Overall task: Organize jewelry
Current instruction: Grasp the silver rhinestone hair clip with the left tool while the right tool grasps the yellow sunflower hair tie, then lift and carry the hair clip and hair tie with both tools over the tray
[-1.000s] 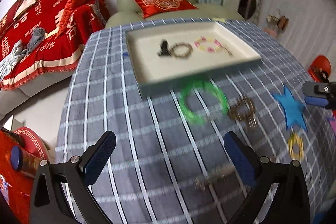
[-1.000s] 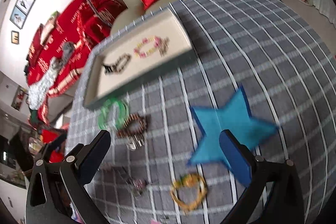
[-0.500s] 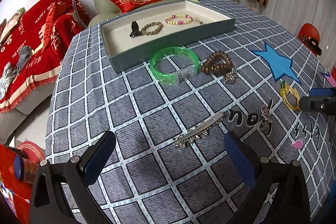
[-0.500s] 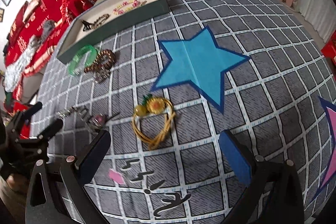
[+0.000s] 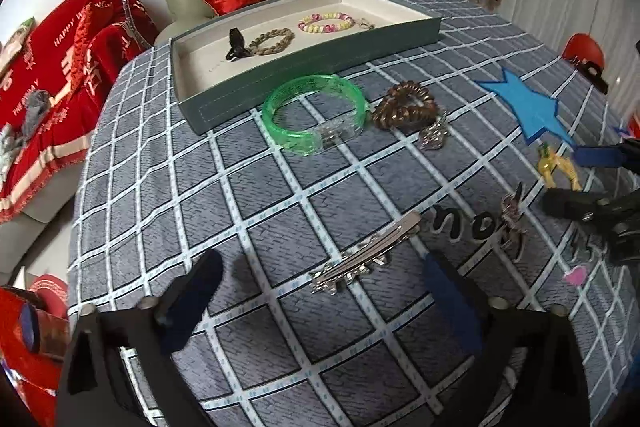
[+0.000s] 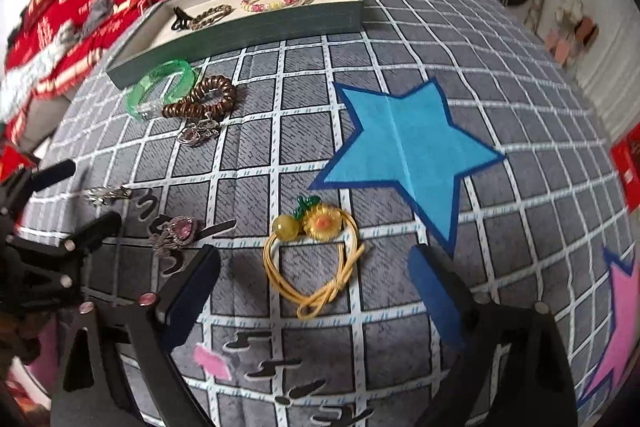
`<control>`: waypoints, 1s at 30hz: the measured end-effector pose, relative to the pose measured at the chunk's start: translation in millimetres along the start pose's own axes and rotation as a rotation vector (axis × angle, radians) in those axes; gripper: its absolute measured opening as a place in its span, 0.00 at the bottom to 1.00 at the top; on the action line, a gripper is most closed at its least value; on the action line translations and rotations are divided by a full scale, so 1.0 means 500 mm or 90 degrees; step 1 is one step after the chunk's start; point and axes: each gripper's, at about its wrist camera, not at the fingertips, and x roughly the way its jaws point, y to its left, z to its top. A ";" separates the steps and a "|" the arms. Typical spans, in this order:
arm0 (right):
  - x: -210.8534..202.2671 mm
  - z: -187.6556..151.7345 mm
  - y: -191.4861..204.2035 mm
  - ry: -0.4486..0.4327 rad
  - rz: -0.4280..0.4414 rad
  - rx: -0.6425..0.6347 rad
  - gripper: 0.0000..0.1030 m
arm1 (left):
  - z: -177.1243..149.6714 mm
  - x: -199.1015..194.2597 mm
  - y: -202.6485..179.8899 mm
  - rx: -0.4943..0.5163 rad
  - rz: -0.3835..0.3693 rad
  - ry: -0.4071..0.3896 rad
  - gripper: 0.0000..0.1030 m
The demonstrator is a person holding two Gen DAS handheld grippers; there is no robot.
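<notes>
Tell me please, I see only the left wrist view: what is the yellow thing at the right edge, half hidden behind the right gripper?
Observer: It is a yellow hair tie with a sunflower charm, lying flat on the checked cloth.
Operator: Does the right gripper hold it?
Observer: No. The right gripper is open; the tie lies partly between its fingers, and neither finger touches it.
Operator: Is something farther to the right?
Observer: Yes, a pink star on the cloth near the edge, beyond the blue star.
</notes>
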 end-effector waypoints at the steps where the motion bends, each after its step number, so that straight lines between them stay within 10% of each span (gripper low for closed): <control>1: 0.001 0.001 0.003 -0.002 -0.004 -0.008 0.89 | 0.002 0.002 0.000 -0.002 -0.004 0.002 1.00; 8: -0.003 0.007 0.014 -0.014 -0.020 -0.039 0.64 | 0.003 -0.004 -0.009 0.002 -0.050 0.004 0.82; 16: -0.007 0.013 0.028 -0.005 -0.012 -0.052 0.33 | 0.002 -0.017 -0.039 0.038 -0.077 0.005 0.37; 20: -0.008 0.014 0.027 -0.003 -0.008 -0.041 0.07 | 0.001 -0.019 -0.041 0.039 -0.074 0.003 0.37; 30: -0.033 0.008 -0.007 -0.023 0.051 0.012 0.05 | -0.007 -0.029 -0.028 0.000 -0.088 -0.002 0.37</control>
